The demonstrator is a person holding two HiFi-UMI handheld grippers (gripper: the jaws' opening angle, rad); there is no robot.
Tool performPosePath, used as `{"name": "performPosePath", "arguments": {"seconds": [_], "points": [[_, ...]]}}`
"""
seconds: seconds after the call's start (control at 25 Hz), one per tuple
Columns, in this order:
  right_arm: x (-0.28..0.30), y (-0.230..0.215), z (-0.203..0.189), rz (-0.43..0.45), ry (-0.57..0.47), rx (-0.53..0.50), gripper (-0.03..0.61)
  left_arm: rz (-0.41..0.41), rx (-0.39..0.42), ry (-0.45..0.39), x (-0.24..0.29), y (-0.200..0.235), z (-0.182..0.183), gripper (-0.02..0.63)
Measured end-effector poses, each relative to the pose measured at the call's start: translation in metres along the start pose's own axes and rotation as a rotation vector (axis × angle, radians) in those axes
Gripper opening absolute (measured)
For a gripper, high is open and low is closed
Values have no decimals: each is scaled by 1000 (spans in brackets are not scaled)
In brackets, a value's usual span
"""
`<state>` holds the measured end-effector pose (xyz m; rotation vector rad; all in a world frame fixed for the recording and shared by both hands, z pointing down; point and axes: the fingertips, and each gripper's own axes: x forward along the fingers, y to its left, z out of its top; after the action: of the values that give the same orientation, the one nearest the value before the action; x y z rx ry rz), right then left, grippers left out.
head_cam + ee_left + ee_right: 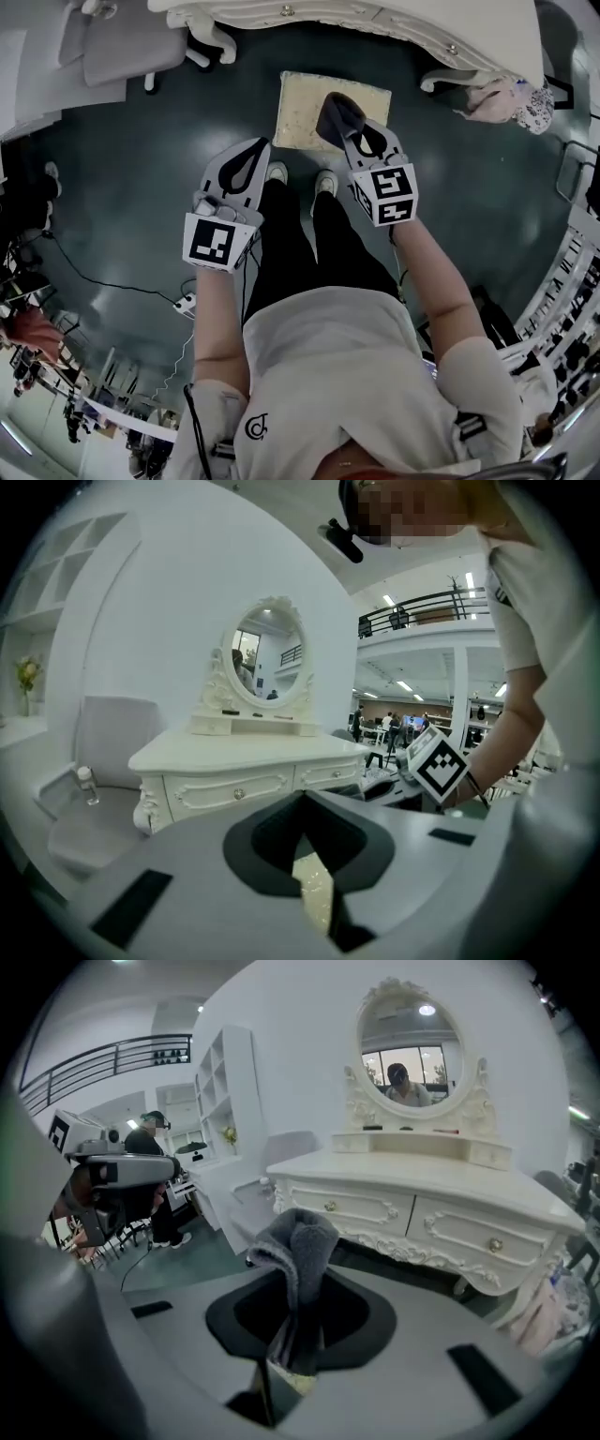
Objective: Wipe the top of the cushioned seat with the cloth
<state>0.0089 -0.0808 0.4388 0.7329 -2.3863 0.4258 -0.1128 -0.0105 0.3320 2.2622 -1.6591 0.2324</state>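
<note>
Hand-held gripper on the right [349, 134] is clamped tight on a bunched grey cloth [333, 114], held over the near right part of the cushioned seat [300, 108]. The left hand-held gripper [258, 150] has its jaws together with nothing between them, just off the seat's near left corner, above the dark floor [169, 141]. Beyond the seat stands the white desk [375, 19]

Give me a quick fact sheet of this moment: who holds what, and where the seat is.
Seat: cream square cushioned seat, in front of the white carved dressing table
Cloth: dark grey cloth, bunched, over the seat's right part
Right gripper: shut on the cloth
Left gripper: shut, empty, off the seat by its near left corner
Cloth touching seat: cannot tell
</note>
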Motion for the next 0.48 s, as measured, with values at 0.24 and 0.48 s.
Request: {"name": "performPosePath", "arguments": {"seconds": [0.24, 0.48], "points": [[88, -8, -42, -20, 101, 18, 77, -38, -50, 83, 35, 55, -65, 12], [163, -12, -93, -27, 173, 59, 77, -78, -118, 161, 56, 86, -146, 12]]}}
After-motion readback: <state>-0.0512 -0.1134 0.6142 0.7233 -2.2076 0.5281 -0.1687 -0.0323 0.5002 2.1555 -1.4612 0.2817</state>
